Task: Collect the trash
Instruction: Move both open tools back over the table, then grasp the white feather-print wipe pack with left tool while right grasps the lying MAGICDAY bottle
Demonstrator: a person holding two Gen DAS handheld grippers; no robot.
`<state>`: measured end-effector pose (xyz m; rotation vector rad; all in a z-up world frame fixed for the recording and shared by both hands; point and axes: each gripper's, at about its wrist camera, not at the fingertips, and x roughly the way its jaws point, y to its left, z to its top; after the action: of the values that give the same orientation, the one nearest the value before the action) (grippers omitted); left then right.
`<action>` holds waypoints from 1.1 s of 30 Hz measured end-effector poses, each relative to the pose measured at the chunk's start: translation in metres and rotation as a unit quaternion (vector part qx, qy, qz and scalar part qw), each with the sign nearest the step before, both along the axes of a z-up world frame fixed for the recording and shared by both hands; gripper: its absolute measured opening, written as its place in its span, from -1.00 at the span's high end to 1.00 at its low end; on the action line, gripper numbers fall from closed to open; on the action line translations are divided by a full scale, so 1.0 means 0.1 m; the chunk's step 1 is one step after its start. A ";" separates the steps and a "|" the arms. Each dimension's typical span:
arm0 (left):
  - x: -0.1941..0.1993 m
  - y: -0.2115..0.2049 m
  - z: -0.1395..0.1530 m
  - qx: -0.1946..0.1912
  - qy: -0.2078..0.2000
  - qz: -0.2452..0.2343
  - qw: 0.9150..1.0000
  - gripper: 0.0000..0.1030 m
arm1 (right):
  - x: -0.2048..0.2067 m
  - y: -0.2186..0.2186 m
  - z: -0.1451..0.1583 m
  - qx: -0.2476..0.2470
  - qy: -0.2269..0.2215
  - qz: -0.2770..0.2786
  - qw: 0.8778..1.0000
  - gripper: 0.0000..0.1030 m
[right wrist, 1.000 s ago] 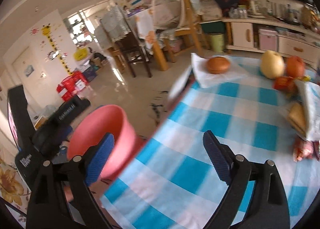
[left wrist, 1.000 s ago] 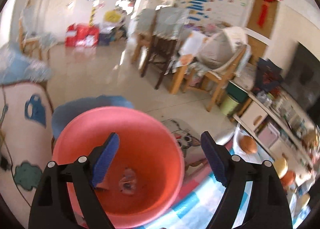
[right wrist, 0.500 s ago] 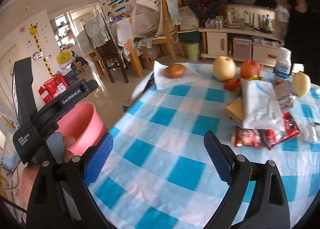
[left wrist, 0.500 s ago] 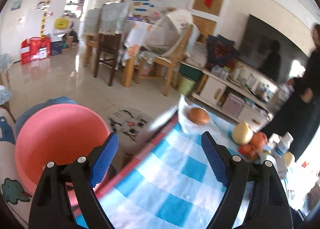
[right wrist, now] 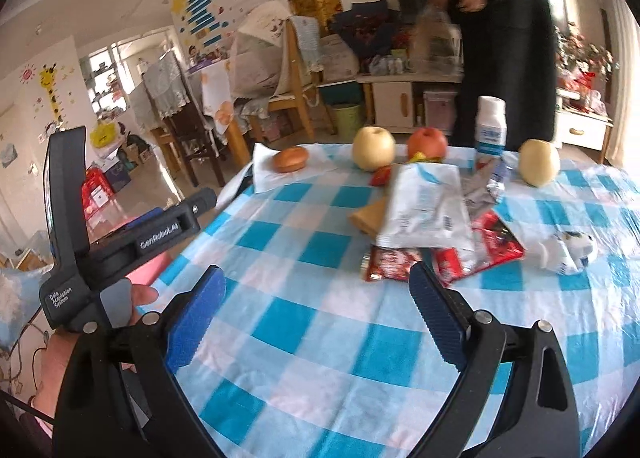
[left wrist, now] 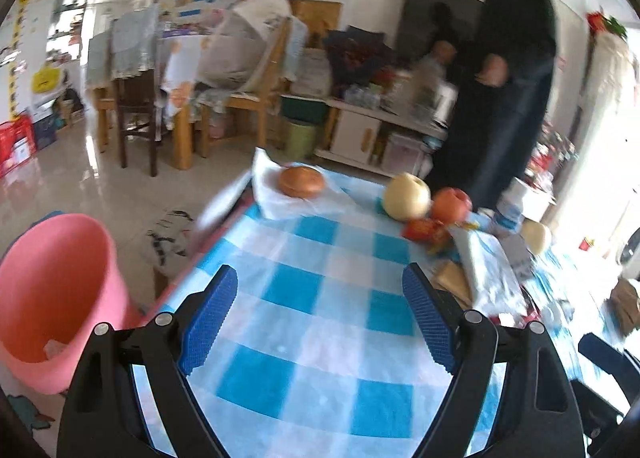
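Blue and white squares cover the table (right wrist: 320, 322). Both the left gripper (left wrist: 320, 318) and the right gripper (right wrist: 316, 318) are spread wide and hold nothing. Crinkly wrappers (right wrist: 424, 214) lie far ahead and a bit right, closer to the right gripper. A smooth pink bucket (left wrist: 52, 298) sits low on the left.

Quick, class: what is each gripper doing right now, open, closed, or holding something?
Left gripper: open, holding nothing, over the checked tablecloth.
Right gripper: open, holding nothing, short of the wrappers.
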<state>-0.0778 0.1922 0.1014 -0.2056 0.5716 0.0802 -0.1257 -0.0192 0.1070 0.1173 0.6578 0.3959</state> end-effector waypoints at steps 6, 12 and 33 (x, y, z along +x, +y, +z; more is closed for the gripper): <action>0.09 -0.43 -0.09 0.002 0.017 -0.069 0.997 -0.63 | 0.01 -0.40 -0.05 0.007 0.001 -0.030 1.000 -0.82; 0.17 -0.84 -0.20 0.013 0.032 -0.135 0.990 -0.62 | 0.08 -0.81 -0.10 0.015 0.004 -0.065 0.998 -0.82; 0.90 -1.98 -0.36 0.085 0.075 -0.175 0.978 -0.58 | 0.81 -2.14 -0.43 -0.008 0.075 -0.199 0.977 -0.82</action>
<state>0.0125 -0.0054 0.0649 0.0696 0.7405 -0.1983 -0.0451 -0.2328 0.0636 0.2616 0.7671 -0.0056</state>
